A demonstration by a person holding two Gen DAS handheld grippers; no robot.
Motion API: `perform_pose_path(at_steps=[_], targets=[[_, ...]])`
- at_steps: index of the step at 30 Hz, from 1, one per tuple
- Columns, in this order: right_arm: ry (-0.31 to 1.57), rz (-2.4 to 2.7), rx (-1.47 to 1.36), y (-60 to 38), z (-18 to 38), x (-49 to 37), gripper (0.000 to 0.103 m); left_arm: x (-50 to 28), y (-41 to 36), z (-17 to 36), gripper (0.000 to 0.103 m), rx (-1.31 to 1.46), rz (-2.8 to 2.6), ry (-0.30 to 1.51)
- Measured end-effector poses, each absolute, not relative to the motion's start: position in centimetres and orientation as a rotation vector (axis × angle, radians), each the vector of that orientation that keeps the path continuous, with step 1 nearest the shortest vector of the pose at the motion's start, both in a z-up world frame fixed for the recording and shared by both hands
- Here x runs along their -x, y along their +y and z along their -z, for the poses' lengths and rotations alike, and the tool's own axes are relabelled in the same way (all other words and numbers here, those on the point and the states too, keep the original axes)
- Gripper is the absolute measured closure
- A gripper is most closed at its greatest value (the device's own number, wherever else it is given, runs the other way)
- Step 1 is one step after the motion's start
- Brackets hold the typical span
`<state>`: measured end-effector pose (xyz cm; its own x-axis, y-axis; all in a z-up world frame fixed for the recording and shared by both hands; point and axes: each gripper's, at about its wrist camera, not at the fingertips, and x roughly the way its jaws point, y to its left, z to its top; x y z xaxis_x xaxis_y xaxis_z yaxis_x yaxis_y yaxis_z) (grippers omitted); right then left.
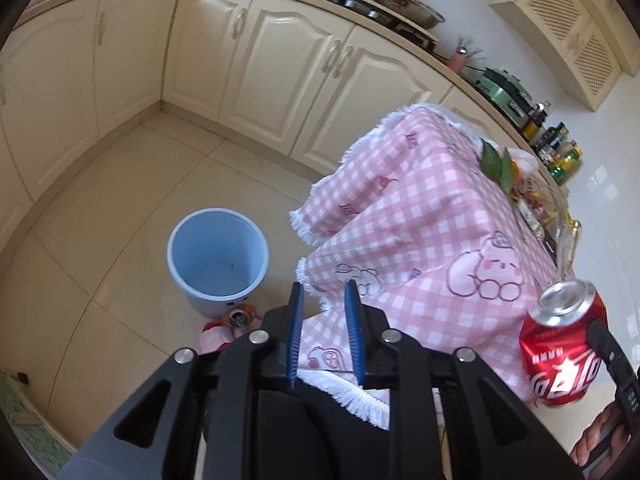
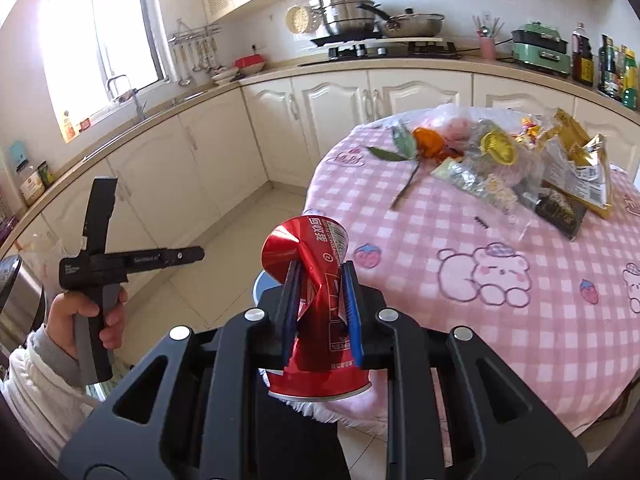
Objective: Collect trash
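My right gripper [image 2: 320,270] is shut on a crushed red cola can [image 2: 316,280], held in the air at the near edge of the round table with the pink checked cloth [image 2: 460,248]. The same can shows at the right of the left wrist view [image 1: 564,344]. My left gripper [image 1: 325,290] is open and empty, held above the table's edge; it also shows at the left of the right wrist view [image 2: 192,254]. A blue bin [image 1: 218,258] stands on the floor beside the table. Wrappers, leaves and an orange peel [image 2: 520,168] lie on the far side of the table.
A small can [image 1: 240,317] and a pink item [image 1: 214,336] lie on the floor by the bin. Cream cabinets [image 1: 248,64] run along the walls, with a stove and pots [image 2: 360,20] on the counter. Tiled floor [image 1: 120,220] surrounds the bin.
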<state>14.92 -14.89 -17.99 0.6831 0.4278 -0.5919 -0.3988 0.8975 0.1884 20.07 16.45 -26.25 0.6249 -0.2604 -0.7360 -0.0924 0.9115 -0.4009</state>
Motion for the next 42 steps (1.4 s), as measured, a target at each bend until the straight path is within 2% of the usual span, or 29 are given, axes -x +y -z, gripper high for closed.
perform_pose_path(at_steps=[9,16,21,25,32,37,39,42], targets=[[0.681,-0.498,-0.043,-12.1,18.3,-15.8,0.082,-20.9,16.1,27.7,0.081,0.418,0.107,0.920],[0.618,-0.549,0.015,-4.3,18.7,-20.6,0.082,-23.5,16.7,28.6,0.074,0.415,0.089,0.929],[0.576,-0.533,0.030,-3.0,17.3,-22.3,0.082,-25.8,15.7,25.6,0.074,0.388,0.161,0.858],[0.567,-0.483,0.020,-4.4,16.3,-23.3,0.082,-27.1,14.3,22.7,0.068,0.372,0.229,0.790],[0.501,-0.383,-0.016,-8.8,13.4,-22.5,0.082,-27.2,8.8,17.3,0.067,0.283,0.345,0.712],[0.442,-0.227,-0.053,-16.1,11.1,-21.2,0.082,-28.1,2.2,14.4,0.056,0.205,0.466,0.685],[0.429,-0.167,-0.074,-19.3,10.6,-20.6,0.082,-28.7,-1.1,13.9,0.048,0.191,0.534,0.691],[0.417,-0.090,-0.089,-23.2,10.1,-19.9,0.082,-29.8,-5.6,13.9,0.048,0.177,0.608,0.731]])
